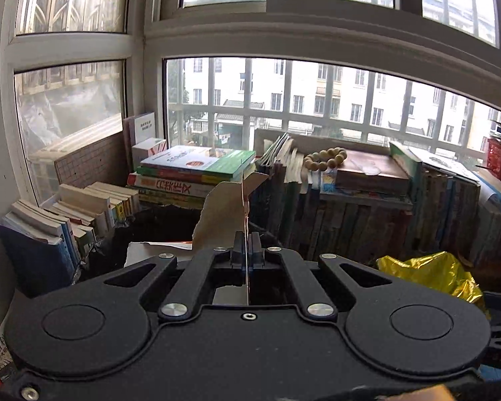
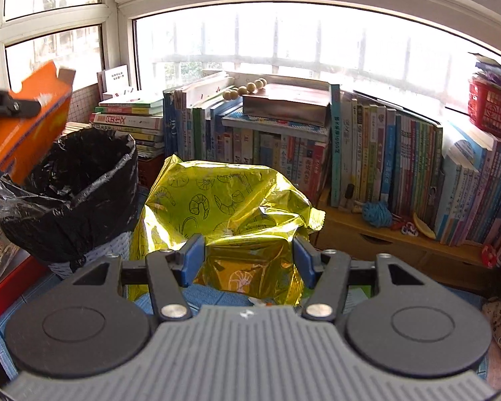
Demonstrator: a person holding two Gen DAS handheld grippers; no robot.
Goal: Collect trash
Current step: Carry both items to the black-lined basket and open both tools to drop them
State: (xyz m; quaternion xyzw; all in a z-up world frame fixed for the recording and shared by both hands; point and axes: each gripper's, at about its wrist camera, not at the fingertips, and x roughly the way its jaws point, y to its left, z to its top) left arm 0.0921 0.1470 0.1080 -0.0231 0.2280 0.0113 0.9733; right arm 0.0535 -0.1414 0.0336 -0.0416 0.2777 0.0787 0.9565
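Observation:
My left gripper (image 1: 247,245) is shut on a flattened orange cardboard box (image 1: 225,212), which I see edge-on, its brown inside facing left. In the right wrist view the same cardboard (image 2: 30,127) hangs tilted over the left rim of a bin lined with a black bag (image 2: 73,180); the black liner (image 1: 157,220) lies just beyond the card. My right gripper (image 2: 248,260) has its blue pads (image 2: 193,260) pressed on both sides of a crinkled gold snack bag (image 2: 237,207) printed with shrimps. The bag stands right of the bin and also shows as gold foil (image 1: 431,274).
Rows and stacks of books (image 2: 400,153) line the window sill and a low wooden shelf (image 2: 384,244). A wooden bead bracelet (image 1: 324,160) lies on top of them. A red basket (image 2: 494,113) sits far right, a blue yarn ball (image 2: 377,214) on the shelf. Blue floor mat (image 2: 210,295) below.

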